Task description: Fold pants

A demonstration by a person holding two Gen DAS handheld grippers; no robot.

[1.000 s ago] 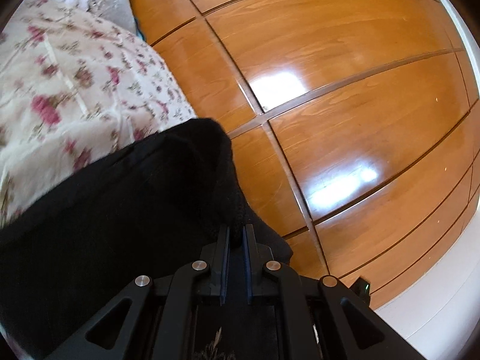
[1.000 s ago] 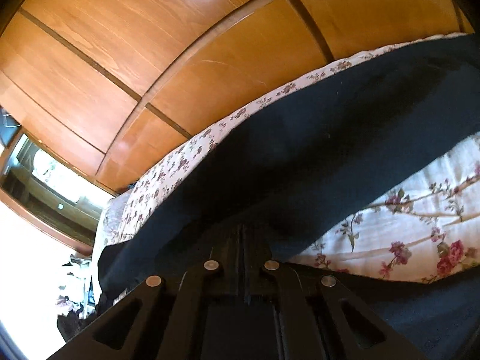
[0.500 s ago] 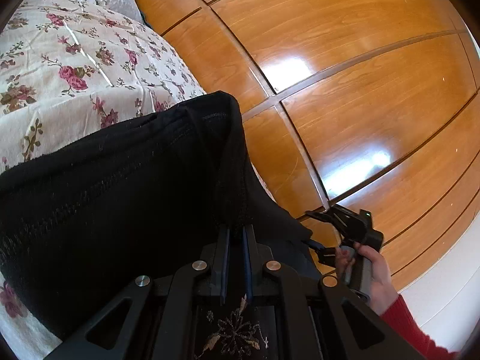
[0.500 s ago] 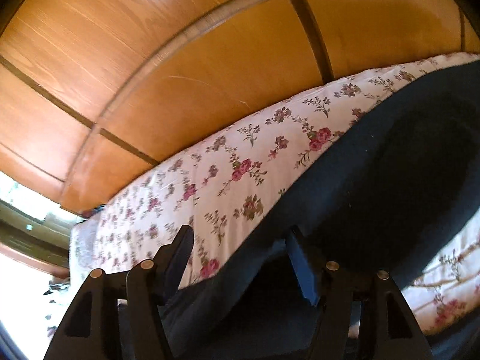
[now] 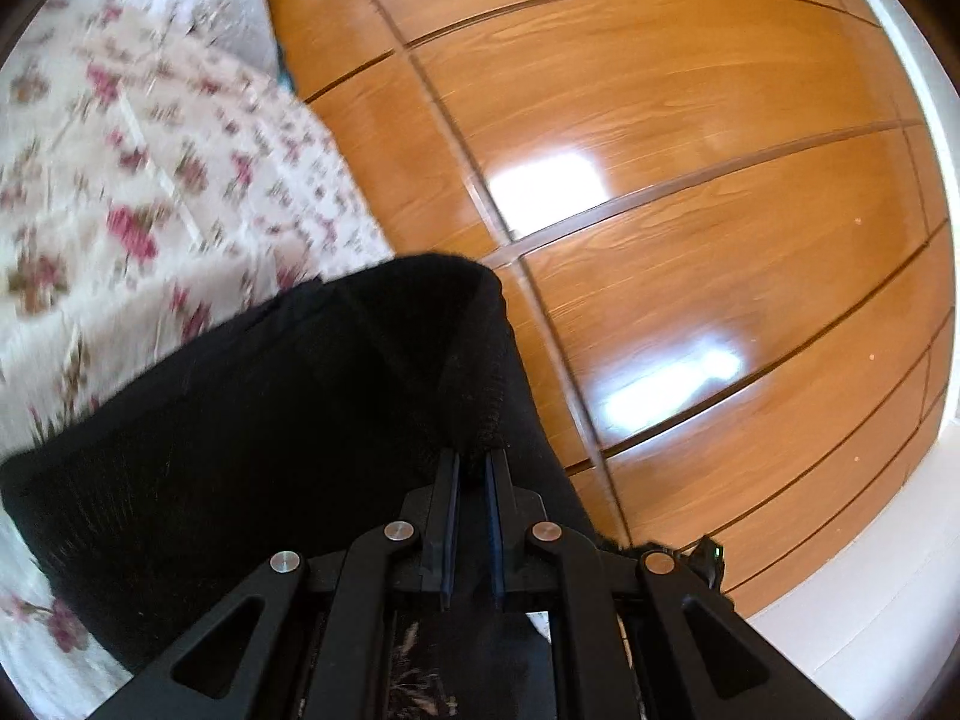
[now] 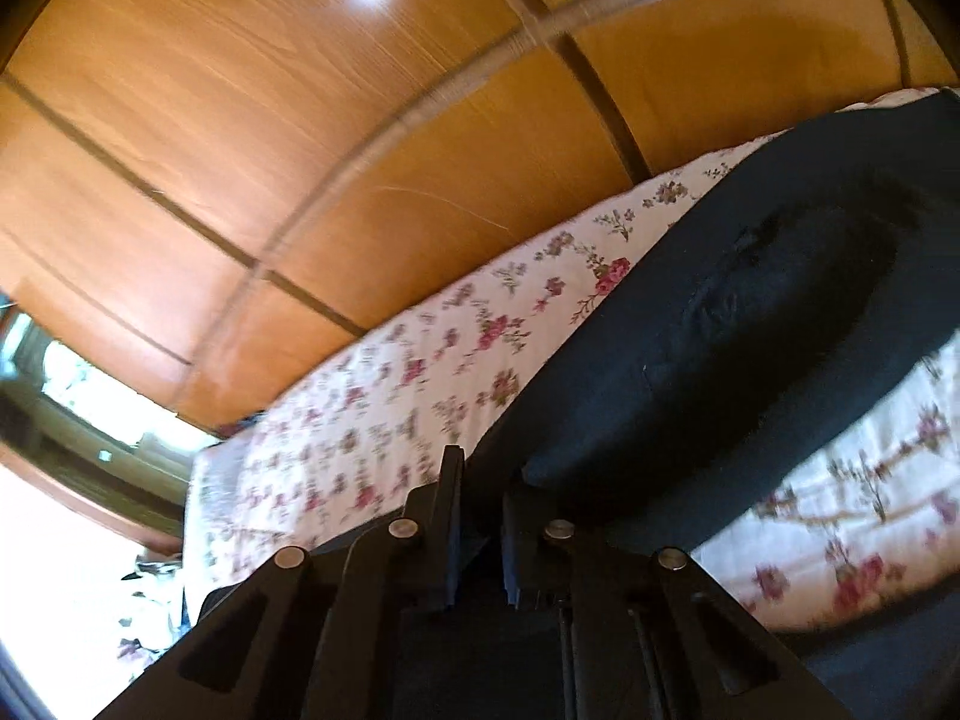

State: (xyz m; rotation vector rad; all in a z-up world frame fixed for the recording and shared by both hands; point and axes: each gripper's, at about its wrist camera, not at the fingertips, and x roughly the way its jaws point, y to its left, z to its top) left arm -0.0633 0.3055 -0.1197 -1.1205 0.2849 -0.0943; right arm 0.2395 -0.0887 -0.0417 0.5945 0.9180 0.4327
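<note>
Mostly black pants (image 5: 258, 420), bunched, lifted.

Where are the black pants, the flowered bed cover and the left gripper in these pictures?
black pants (image 5: 288, 420): left wrist view, on the knit cloth.
flowered bed cover (image 6: 420, 396): right wrist view, on its bare part.
left gripper (image 5: 471, 468): left wrist view, between its fingertips.

The pants (image 5: 252, 420) are plain black. The bedspread (image 6: 384, 420) is cream with small pink-red roses (blurred on the left). Far behind, wardrobe panels (image 5: 660, 120) are glossy orange-brown wood.
</note>
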